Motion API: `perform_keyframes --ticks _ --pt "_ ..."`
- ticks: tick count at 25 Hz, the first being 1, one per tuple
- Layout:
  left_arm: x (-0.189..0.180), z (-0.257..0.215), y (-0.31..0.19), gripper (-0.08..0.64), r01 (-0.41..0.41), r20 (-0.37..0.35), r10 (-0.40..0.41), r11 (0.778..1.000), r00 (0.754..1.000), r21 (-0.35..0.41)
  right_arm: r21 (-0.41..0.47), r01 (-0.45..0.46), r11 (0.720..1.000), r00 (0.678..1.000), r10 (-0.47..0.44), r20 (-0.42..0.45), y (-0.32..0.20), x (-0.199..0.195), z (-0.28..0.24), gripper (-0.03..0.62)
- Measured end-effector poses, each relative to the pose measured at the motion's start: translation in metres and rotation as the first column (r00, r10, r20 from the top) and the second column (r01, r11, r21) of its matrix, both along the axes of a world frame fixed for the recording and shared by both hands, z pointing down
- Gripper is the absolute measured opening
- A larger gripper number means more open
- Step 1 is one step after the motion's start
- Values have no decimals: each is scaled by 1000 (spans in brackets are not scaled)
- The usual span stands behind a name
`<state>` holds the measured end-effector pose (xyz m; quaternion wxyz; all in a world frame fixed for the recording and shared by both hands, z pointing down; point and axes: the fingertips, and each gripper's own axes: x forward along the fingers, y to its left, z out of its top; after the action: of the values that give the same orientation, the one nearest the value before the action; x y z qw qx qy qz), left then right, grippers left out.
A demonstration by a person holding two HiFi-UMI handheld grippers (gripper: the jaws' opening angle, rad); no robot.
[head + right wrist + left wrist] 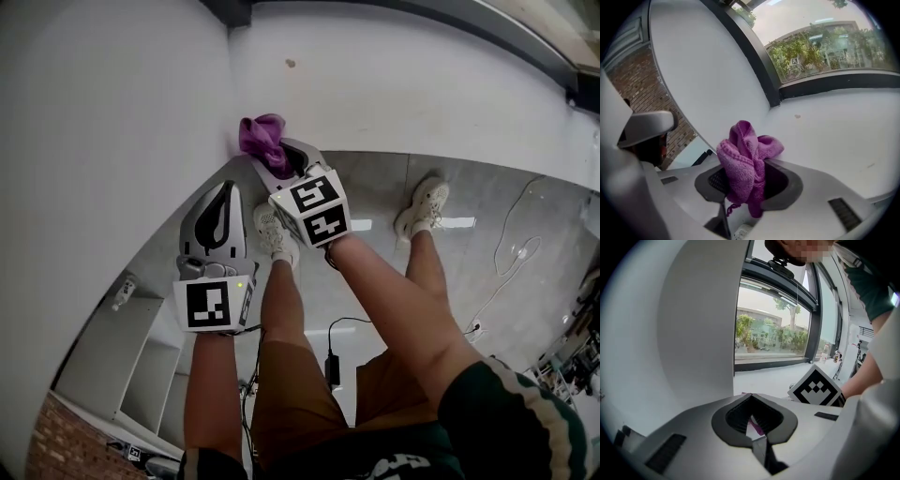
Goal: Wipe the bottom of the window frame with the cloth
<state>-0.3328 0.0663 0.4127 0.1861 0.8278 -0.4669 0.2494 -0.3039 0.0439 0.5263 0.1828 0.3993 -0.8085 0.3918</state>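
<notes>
Right gripper view shows the right gripper (751, 182) clamped on a bunched purple cloth (744, 157), which sticks up out of the jaws. Beyond it lies the white ledge (834, 133), and the dark bottom bar of the window frame (834, 83) runs along the ledge's far edge, well apart from the cloth. From the head view, the cloth (262, 137) sits at the corner where the side wall (94, 141) meets the ledge (394, 84), with the right gripper (279, 161) behind it. The left gripper (227, 189) hangs lower and to the left, near the wall and apart from the cloth. In the left gripper view its jaws (751, 401) are closed tip to tip with nothing between them, pointing toward the window frame (773, 364).
</notes>
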Motion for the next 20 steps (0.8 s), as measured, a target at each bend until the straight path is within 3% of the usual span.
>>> perform_keyframes --ticks 7,14,20 --pt "31 -4 3 6 -43 -34 43 999 998 -3 -19 -33 999 999 32 -16 10 38 1 167" --pt "86 -1 -13 6 -50 -61 50 999 997 2 -29 -54 998 998 53 -45 15 107 7 167" --pt "133 -4 -12 6 -113 -71 112 994 991 2 -30 -78 996 994 76 -74 22 152 6 167"
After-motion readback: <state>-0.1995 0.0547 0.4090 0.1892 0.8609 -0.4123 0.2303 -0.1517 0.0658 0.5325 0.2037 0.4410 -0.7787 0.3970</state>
